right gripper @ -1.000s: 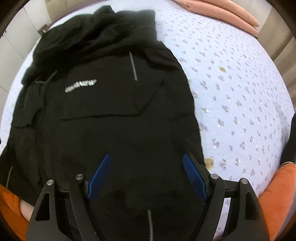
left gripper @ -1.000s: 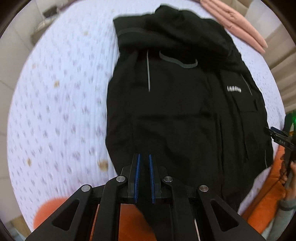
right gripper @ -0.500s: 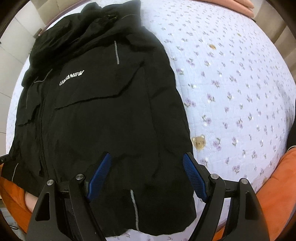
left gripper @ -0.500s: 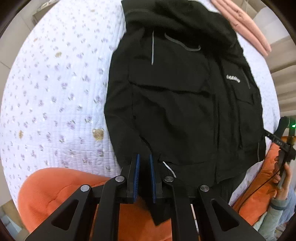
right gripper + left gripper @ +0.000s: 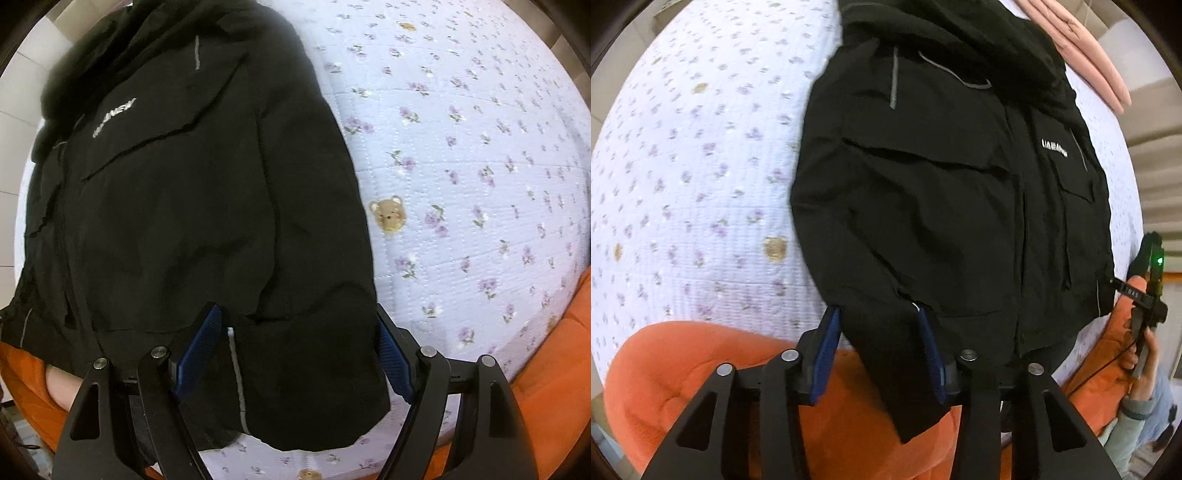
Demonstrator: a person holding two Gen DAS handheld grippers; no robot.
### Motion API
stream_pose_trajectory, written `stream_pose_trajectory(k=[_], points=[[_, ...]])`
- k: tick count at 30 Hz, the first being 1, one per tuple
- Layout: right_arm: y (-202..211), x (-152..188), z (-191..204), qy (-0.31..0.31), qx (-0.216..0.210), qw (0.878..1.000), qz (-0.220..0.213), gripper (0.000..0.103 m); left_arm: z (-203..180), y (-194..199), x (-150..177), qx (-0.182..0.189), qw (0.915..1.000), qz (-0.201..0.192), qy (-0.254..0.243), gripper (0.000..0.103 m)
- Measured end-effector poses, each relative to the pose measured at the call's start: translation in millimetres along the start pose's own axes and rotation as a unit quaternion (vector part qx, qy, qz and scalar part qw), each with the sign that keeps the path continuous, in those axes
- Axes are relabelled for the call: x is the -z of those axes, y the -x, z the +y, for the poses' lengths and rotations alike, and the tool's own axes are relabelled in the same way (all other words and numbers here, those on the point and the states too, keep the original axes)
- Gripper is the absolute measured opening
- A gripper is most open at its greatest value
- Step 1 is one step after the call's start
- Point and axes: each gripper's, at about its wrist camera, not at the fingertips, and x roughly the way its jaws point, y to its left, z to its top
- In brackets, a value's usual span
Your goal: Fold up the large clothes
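A black hooded fabric jacket lies on the flowered quilted bed; its white chest lettering is unreadable. The left claw has just been opening, a sleeve between its jaws; the right claw gapes released over the hem.

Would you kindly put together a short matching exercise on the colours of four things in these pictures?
Things:
1. jacket
2. bedspread
3. finger pads
4. folded quilt

Colours:
A. blue
B. pink
C. black
D. pale with small purple flowers

Pairs: 1-C, 2-D, 3-A, 4-B
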Motion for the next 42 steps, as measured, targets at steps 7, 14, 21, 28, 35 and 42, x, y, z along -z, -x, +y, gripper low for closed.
stream_pose_trajectory(k=[7, 14, 21, 28, 35, 42], points=[[7.1, 5.5, -15.6, -0.018, -0.015, 1.000, -0.005, 0.084, -18.4, -17.5, 3.8, -0.021, 0.9993, 0.012, -0.028, 0.045], [4.2, 13.0, -8.3, 0.010, 0.000, 1.000, 0.001, 0.078, -23.5, -25.7, 3.8, 0.013, 0.9994, 0.002, -0.032, 0.023], [46.4, 23.7, 8.4, 0.031, -0.001, 0.997, -0.066, 0.021, -9.5, 9.1, -2.4, 0.088, 0.9937, -0.068, -0.010, 0.010], [110.5, -2.4, 14.8, 0.016, -0.064, 0.989, -0.132, 0.019, 11.7, 64.4, -50.0, 0.171, 0.9742, -0.144, 0.030, 0.010], [172.0, -122.7, 25.1, -0.005, -0.115, 0.969, -0.217, 0.019, 17.1, 129.9, -156.4, 0.152, 0.9447, -0.284, 0.060, 0.011], [181.9, -246.2, 67.4, -0.024, -0.114, 0.950, -0.290, 0.020, 23.2, 113.2, -267.7, 0.096, 0.9200, -0.372, 0.078, 0.012]])
